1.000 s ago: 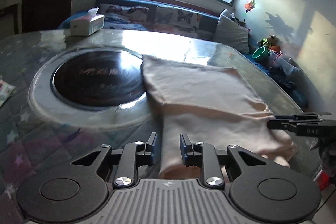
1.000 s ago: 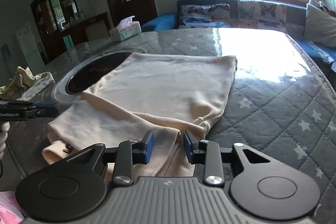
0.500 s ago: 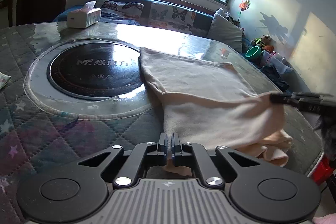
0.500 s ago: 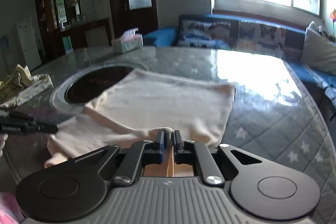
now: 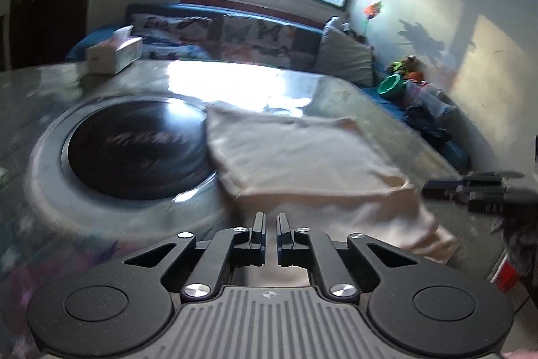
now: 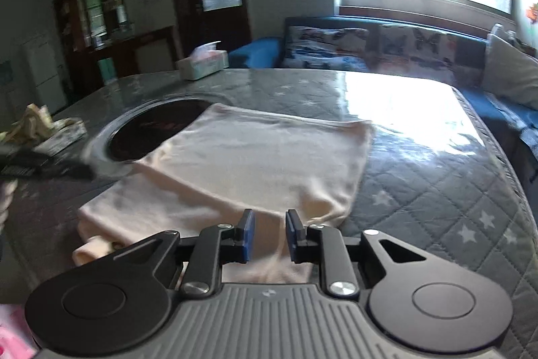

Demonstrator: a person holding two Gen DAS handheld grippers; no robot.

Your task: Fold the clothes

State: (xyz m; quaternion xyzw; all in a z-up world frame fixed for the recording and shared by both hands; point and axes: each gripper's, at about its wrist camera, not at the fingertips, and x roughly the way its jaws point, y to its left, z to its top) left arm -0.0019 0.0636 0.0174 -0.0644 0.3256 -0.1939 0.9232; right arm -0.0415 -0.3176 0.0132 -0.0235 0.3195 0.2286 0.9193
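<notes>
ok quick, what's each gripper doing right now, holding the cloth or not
Left gripper: narrowly open, holding nothing.
Right gripper: open, over the cream garment, not gripping it.

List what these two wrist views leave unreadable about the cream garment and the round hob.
- Cream garment: its near edge, right wrist view, hidden behind the right gripper.
- Same edge, left wrist view: cut off behind the left gripper.
- Round hob: its printed lettering, left wrist view, smeared by motion blur.

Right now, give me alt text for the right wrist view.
Open right tongs hover over the near edge of a cream garment lying partly folded on a quilted table. A tissue box sits far back; a sofa lines the window wall.
</notes>
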